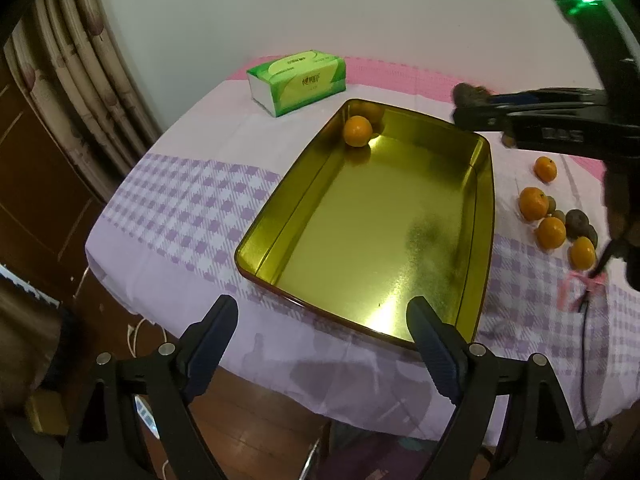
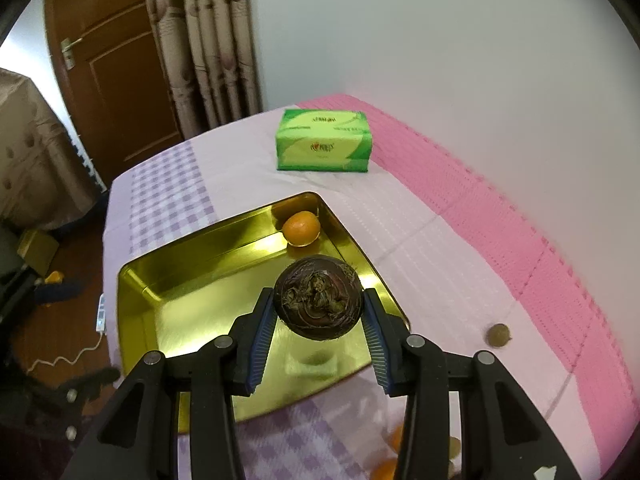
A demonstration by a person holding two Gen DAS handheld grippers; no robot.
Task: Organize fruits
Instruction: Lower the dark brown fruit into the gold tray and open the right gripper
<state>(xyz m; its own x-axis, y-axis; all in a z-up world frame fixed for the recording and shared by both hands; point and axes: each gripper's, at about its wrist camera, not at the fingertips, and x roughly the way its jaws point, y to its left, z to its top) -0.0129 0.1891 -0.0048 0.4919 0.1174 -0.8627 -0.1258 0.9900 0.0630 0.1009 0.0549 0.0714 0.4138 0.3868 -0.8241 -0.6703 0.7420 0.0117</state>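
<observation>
A table under a lilac checked cloth (image 1: 192,200) stands against a white wall, a door and curtains behind. On it sits our gold tray (image 1: 486,200), one orange (image 1: 357,131) in its far corner. Our right gripper (image 2: 319,312) clamps a dark round fruit (image 2: 319,302) above the tray; our left gripper (image 1: 322,334) hovers wide open, empty, at its near edge. Several oranges (image 1: 551,233) and dark fruits wait right of the tray; a tissue box (image 1: 298,80) lies beyond.

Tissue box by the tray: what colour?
Green with white and yellow-green swirls; the tissue box shows best in the right wrist view.
</observation>
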